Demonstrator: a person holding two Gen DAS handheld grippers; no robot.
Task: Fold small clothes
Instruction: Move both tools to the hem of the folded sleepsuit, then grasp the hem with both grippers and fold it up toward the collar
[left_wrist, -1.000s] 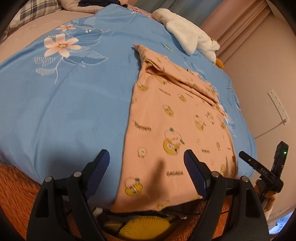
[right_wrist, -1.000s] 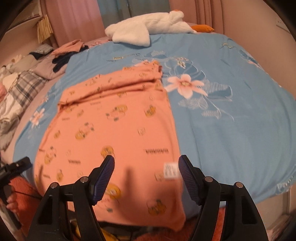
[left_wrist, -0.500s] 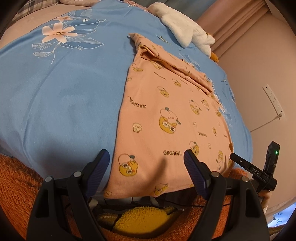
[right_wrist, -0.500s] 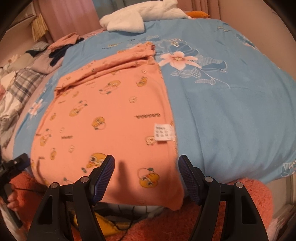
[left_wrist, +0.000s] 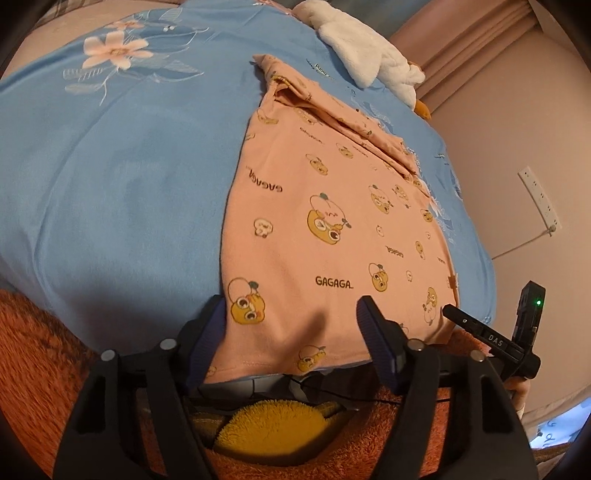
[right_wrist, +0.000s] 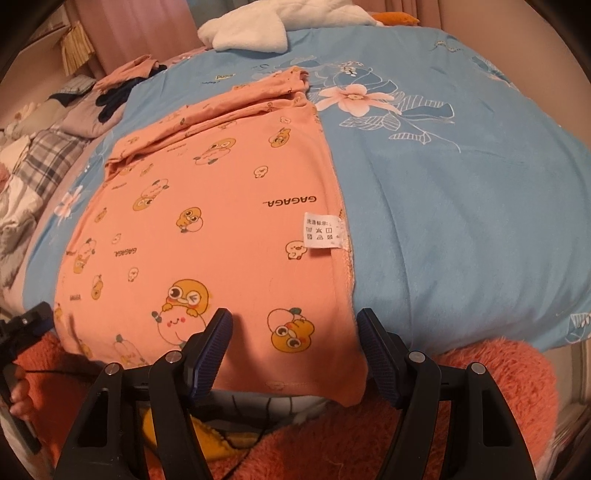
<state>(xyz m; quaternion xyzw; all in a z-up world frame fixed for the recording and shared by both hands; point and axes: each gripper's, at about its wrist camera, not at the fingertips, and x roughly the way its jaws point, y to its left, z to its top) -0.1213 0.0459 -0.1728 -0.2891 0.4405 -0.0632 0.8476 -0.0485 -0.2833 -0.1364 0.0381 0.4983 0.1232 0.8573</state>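
We see a white towel (left_wrist: 364, 55) far on the bed (left_wrist: 110, 166); the shirt (left_wrist: 325, 221) runs near-to-far, both claws (left_wrist: 291, 339) (right_wrist: 293, 350) spread, the left's jaws just narrowed.

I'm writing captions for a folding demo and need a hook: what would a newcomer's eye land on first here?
First, the peach cotton garment printed with yellow cartoon ducks and "GAGAGA", spread flat on the pale blue floral bedspread, its near hem hanging over the bed's edge. Next, the open left gripper and open right gripper, one at each near corner. Then the white care label by the garment's right edge.
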